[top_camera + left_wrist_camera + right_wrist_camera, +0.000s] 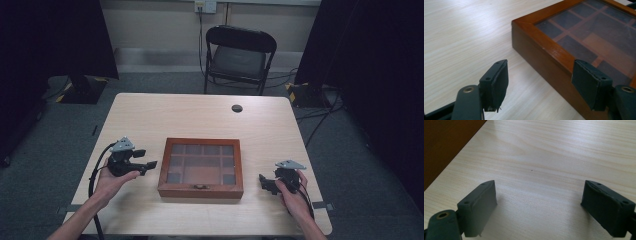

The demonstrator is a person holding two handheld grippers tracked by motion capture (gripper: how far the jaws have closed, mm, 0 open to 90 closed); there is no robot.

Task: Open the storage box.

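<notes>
I hold two grippers beside a wooden glass-lidded box [201, 168] lying mid-surface [200, 112], latch at six o'clock. Left fingers [495, 83] released, empty, at its nine o'clock edge; right fingers [480, 206] released at three o'clock. To lift the lid, approach the front latch squarely. Compartment contents stay too dim to make out.

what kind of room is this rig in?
Likely a lab or studio recording bay: black curtains on both sides, taped stand bases with cables on grey carpet, a folding chair, one light wood table.
</notes>
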